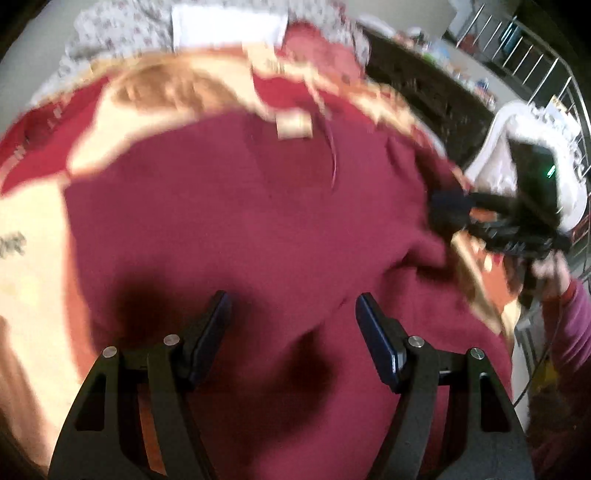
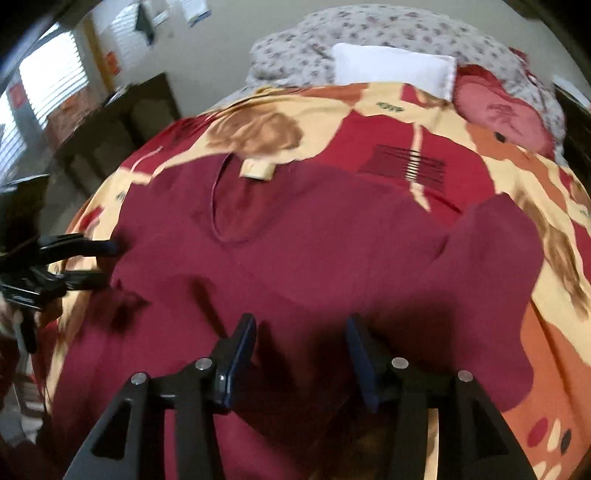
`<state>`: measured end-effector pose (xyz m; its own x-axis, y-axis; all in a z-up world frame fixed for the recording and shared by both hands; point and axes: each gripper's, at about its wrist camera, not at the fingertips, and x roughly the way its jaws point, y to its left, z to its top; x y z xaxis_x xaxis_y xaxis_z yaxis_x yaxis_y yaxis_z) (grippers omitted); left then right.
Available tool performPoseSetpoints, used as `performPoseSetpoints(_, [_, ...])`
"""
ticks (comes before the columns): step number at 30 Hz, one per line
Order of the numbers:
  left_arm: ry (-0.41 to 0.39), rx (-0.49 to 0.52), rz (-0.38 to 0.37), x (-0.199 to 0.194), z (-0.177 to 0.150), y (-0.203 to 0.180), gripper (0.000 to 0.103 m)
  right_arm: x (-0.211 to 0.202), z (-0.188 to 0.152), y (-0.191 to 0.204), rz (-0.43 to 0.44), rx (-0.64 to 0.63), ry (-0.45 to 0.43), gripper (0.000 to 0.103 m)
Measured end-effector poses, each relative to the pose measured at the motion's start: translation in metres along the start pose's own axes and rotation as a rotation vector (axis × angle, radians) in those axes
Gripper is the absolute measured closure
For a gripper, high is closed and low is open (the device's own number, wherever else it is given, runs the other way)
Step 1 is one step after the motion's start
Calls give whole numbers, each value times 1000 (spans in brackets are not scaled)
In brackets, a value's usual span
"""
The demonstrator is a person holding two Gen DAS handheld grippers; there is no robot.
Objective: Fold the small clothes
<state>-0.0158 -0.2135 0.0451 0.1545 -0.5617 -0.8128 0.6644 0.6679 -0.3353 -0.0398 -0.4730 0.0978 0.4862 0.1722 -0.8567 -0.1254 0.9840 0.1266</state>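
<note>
maroon top (image 2: 314, 236) spread flat on patterned bedspread (image 2: 517, 177), neckline with slit and cream label (image 2: 257, 170) toward the pillows; one sleeve (image 2: 491, 251) lying out to the right in the right wrist view, angled up across the spread; cloth mostly smooth, a few shallow creases near the hem side; same top filling the left wrist view (image 1: 258, 229), blurred, label (image 1: 294, 125) at far edge.

right gripper (image 2: 301, 328) over the lower body of the top, jaws apart, nothing between the pads, only cloth and shadow beneath; no pinch visible; seen side-on in the left wrist view (image 1: 454, 214) at the right edge of the garment, blurred, held by a hand (image 1: 550, 273) in a purplish sleeve (image 1: 576, 325).

left gripper (image 1: 293, 314) above the near part of the top, jaws wide apart, empty, dark shadows on cloth under the fingers; contact with the cloth not resolvable; also visible at the left rim of the right wrist view (image 2: 107, 262), fingers pointing in toward the garment's left edge, jaws apart.

bedspread in cream, red, orange and brown shapes; beyond it a floral sheet (image 2: 369, 33), white pillow (image 2: 391, 66), pinkish-red cushion (image 2: 498, 110); dark furniture (image 2: 122, 125) by pale wall; window with blinds (image 2: 51, 85) at far left; metal rack (image 1: 535, 55) and white item (image 1: 498, 162) at right of left wrist view.
</note>
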Motion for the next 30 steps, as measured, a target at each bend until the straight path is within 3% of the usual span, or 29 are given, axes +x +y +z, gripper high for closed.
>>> performPoseSetpoints(2, [43,17,33,16,-10,0,33,8,-1,-1,0,-40,26,54])
performPoseSetpoints(10, [8,75,75,15,-16,-9,33,27,-5,7,-24,-172,80,56])
performPoseSetpoints(11, [6,71,75,14,-16,-10,33,27,-7,9,-10,-188,83,71])
performPoseSetpoints(12, [0,54,67,13,-15,-9,33,26,-8,13,-7,-209,83,80])
performPoseSetpoints(14, [-20,10,47,8,-16,-4,33,19,-10,25,-78,-300,71,99])
performPoseSetpoints(17, [-73,-22,17,-8,-15,-6,33,-1,-4,32,-188,-377,12,99])
performPoseSetpoints(19, [-149,-5,29,-24,-10,-13,33,-12,9,28,-252,-389,-38,99])
performPoseSetpoints(22, [-233,1,49,-35,2,-21,33,-5,31,14,-311,-318,-76,99])
performPoseSetpoints(26, [-150,-52,50,0,12,-18,33,38,48,-14,-290,-152,-21,97])
performPoseSetpoints(29, [-62,-85,73,29,9,-7,33,22,52,-31,-218,-28,-60,95])
performPoseSetpoints(30, [-67,-86,75,33,6,-6,33,11,52,-35,-199,21,-83,93])
